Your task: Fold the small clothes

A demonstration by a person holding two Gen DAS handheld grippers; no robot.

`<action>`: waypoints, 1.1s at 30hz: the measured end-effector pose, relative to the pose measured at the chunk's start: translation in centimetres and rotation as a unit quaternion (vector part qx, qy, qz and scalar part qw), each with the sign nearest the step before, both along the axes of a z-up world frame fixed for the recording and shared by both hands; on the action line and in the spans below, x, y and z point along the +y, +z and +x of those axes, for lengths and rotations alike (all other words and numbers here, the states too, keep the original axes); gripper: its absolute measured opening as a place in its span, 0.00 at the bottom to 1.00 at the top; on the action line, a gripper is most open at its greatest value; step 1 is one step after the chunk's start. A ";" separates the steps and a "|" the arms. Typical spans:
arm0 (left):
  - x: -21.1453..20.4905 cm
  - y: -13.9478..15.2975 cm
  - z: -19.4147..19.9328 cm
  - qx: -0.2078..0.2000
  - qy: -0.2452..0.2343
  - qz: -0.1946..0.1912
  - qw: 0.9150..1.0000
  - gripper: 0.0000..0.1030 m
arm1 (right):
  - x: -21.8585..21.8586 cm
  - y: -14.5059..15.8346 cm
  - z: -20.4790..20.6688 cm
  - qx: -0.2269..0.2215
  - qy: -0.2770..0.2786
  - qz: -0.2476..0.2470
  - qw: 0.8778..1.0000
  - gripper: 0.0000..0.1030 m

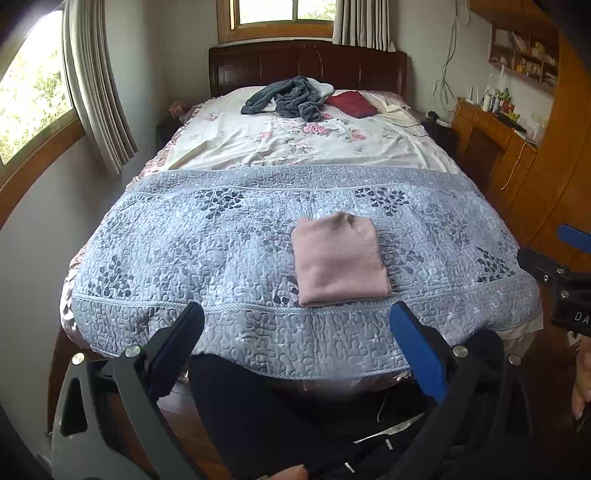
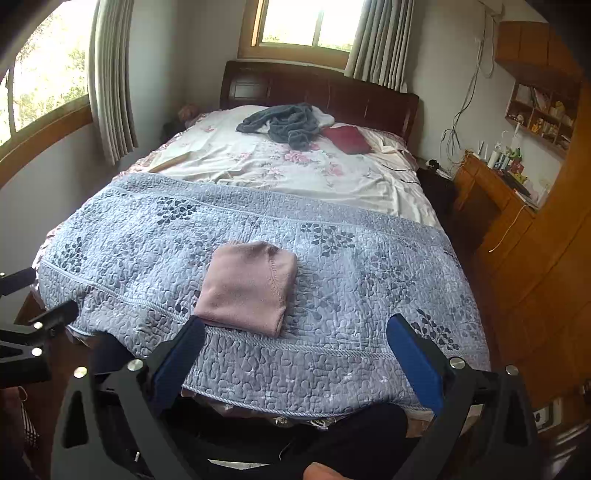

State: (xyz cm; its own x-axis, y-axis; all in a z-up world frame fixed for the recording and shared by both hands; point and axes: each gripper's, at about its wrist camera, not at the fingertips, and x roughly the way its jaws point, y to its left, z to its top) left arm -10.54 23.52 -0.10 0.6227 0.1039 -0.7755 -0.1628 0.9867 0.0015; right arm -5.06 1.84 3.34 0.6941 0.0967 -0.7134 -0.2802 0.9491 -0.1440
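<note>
On the bed's near end, one pink garment (image 1: 340, 258) lies folded into a compact rectangle on the blue-grey quilt (image 1: 184, 251), close to the quilt's front edge. It's flat, nothing on top of it.

Count: 1 folded pink piece, 1 crumpled grey garment (image 1: 286, 98) heaped near the headboard (image 1: 306, 62), 1 dark red folded item (image 1: 352, 103) just beside the grey heap, on its right. Both sit on the floral sheet (image 1: 288, 144), well apart from the pink piece.

Grippers: 2, both off the bed's front edge, neither touching any cloth.
- left gripper (image 1: 295, 332): fingers spread wide, nothing between them. The pink piece shows just beyond its right finger.
- right gripper (image 2: 295, 343): fingers spread wide, empty. Its left fingertip overlaps the pink garment's (image 2: 245, 288) near corner in view; cannot tell if it touches.

Each gripper shows at the edge of the other's view: the right one at the far right of the left wrist view, the left one at the far left of the right wrist view.

Surroundings: 2 windows with curtains, one left (image 1: 33, 85), one behind the headboard (image 1: 280, 14). Wooden desk (image 1: 491, 136) with clutter along the right wall, wall shelf (image 1: 524, 55) above it. A dark trouser leg (image 1: 258, 413) of the person fills the space under the grippers.
</note>
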 end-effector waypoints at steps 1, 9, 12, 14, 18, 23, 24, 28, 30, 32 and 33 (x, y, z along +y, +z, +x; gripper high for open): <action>-0.2 -0.6 0.1 0.012 0.000 0.002 1.000 0.97 | 0.1 -0.3 0.0 0.003 -0.006 -0.002 1.000 0.96; -0.7 -1.2 -0.7 0.018 0.002 -0.012 1.000 0.96 | 0.9 -2.6 -0.2 0.033 -0.006 -0.009 0.999 0.96; -0.6 -1.0 -0.3 0.015 0.006 -0.004 1.000 0.96 | 1.3 -2.8 -0.3 0.036 -0.006 -0.006 0.999 0.96; -0.5 -1.2 0.0 0.020 0.006 -0.004 1.000 0.96 | 1.4 -2.9 -0.1 0.037 -0.005 -0.005 0.999 0.96; -0.6 -1.7 0.5 0.030 0.003 -0.009 1.000 0.96 | 1.4 -3.1 0.2 0.040 -0.007 -0.001 0.999 0.96; -0.8 -1.6 0.8 0.031 -0.001 -0.011 0.999 0.96 | 1.4 -3.4 0.6 0.044 -0.007 -0.001 0.999 0.96; -0.8 -1.5 0.9 0.029 -0.001 -0.010 1.000 0.96 | 1.4 -3.4 0.7 0.045 -0.007 0.000 0.999 0.96; -0.7 -1.6 1.1 0.029 -0.002 -0.010 1.000 0.96 | 1.3 -3.3 0.8 0.045 -0.006 0.002 0.999 0.96; -0.7 -1.8 1.2 0.032 -0.002 -0.010 0.999 0.96 | 1.4 -3.4 1.1 0.046 -0.005 0.002 0.999 0.96; -0.6 -1.9 1.1 0.033 -0.002 -0.013 0.999 0.96 | 1.4 -3.6 1.1 0.048 -0.005 0.002 0.999 0.96; -0.7 -1.8 1.1 0.033 -0.003 -0.013 0.999 0.96 | 1.5 -3.6 1.2 0.048 -0.005 0.002 0.999 0.96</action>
